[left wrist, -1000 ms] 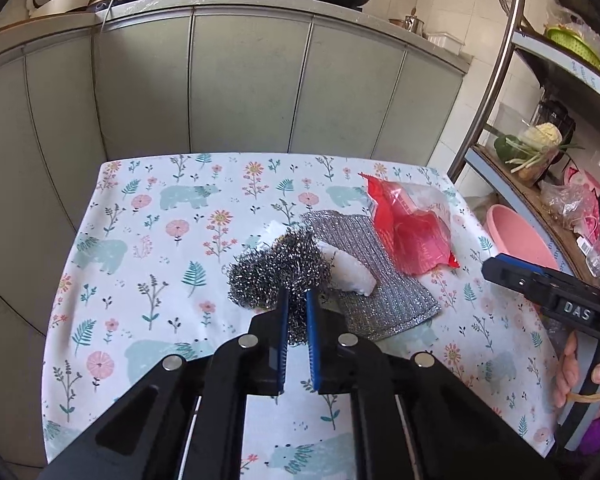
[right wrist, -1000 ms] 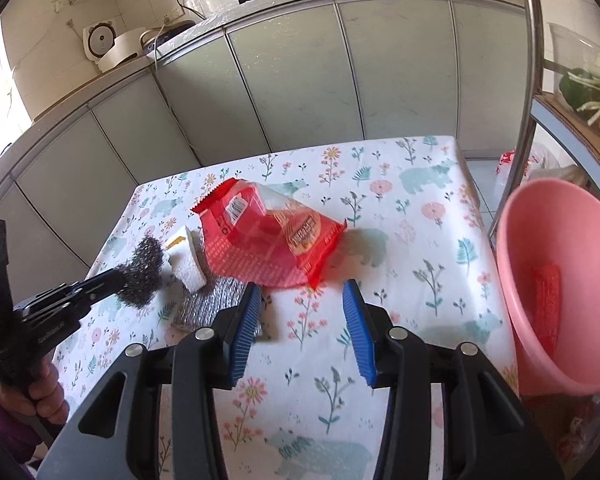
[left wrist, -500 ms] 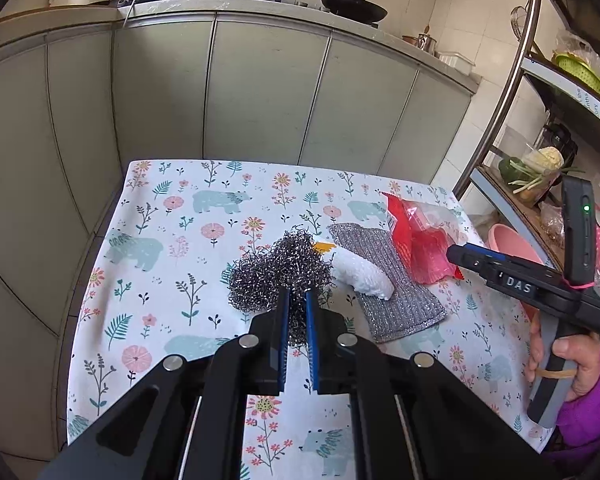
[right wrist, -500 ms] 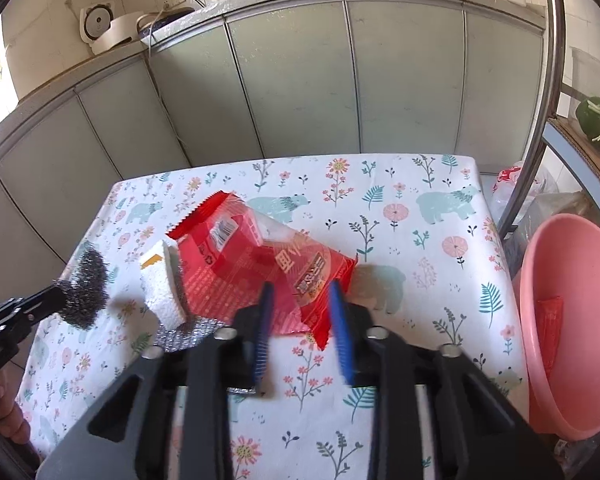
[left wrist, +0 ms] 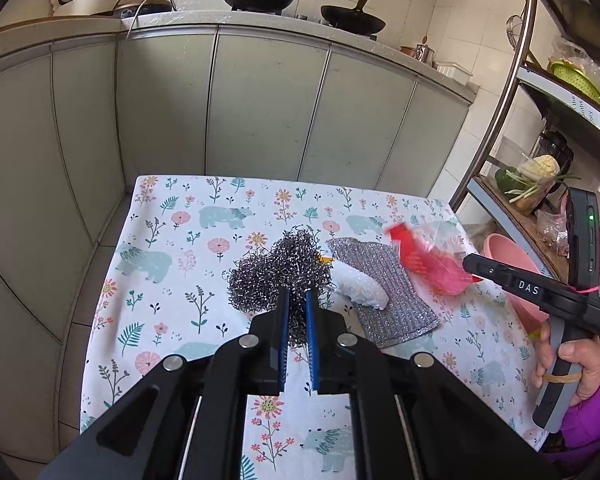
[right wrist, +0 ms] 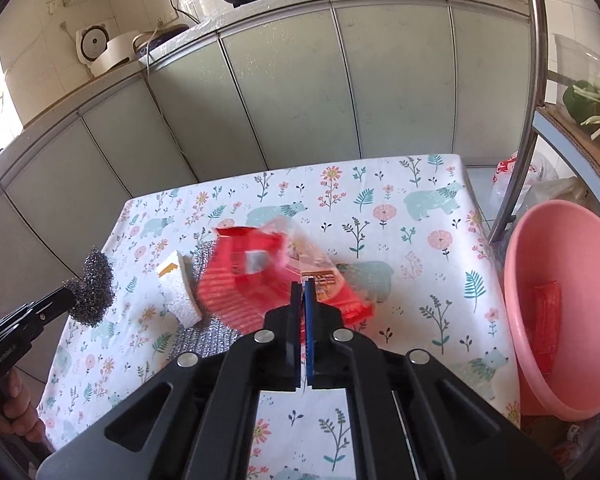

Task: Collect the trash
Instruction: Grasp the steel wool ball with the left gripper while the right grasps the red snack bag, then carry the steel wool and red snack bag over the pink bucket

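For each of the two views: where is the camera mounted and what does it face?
Left wrist: on the left tongs, angled down at the floral table, gripping the steel wool; opposite hand visible.
Right wrist: on the right tongs, angled down, pinching the red wrapper beside the pink basin.
Shared: table, steel wool, sponge, wrapper, basin.

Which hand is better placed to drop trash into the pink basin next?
Right. The right gripper is shut on the red wrapper, and the pink basin sits on its side. The left gripper grips the steel wool, farther away.
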Demonstrator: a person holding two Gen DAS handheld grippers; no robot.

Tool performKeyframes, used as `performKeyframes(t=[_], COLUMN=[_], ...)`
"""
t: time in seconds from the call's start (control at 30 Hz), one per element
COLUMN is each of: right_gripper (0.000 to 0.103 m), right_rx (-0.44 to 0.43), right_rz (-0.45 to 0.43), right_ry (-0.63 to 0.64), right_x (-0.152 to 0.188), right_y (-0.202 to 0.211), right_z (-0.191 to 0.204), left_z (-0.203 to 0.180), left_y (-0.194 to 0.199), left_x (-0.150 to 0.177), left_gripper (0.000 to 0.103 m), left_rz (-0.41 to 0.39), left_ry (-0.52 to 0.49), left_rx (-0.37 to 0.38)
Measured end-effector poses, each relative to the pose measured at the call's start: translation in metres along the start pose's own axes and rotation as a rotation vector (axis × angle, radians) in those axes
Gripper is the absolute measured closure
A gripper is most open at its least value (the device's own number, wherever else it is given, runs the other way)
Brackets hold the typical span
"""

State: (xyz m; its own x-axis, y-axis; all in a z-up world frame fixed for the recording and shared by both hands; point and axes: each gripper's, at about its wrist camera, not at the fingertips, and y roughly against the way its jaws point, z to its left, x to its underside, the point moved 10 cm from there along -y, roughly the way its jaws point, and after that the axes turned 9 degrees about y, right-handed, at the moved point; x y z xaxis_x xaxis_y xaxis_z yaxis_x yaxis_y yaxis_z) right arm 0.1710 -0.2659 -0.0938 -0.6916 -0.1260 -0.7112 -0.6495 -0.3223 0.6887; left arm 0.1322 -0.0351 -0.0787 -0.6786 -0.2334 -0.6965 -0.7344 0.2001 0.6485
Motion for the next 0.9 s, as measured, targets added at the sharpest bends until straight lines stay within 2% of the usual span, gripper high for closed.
performKeyframes(t=[0.47,0.9], right_gripper=[0.101,0.101], right_rx=[0.018,0.103], right_rz=[-0.114,-0.186], right_ry=[-0.024,-0.095], right_x=[-0.01,-0.006], right_y=[0.062,0.105], right_z=[-0.012,-0.061], left_z=[-0.025,-0.09], left_y=[0.025,0.023], left_x=[-0.01,-0.015], left_gripper=[0.096,0.096], left_rz=[-0.057,-0.068], left_ry=[-0.041,-0.128], left_rx=[0.033,0.124])
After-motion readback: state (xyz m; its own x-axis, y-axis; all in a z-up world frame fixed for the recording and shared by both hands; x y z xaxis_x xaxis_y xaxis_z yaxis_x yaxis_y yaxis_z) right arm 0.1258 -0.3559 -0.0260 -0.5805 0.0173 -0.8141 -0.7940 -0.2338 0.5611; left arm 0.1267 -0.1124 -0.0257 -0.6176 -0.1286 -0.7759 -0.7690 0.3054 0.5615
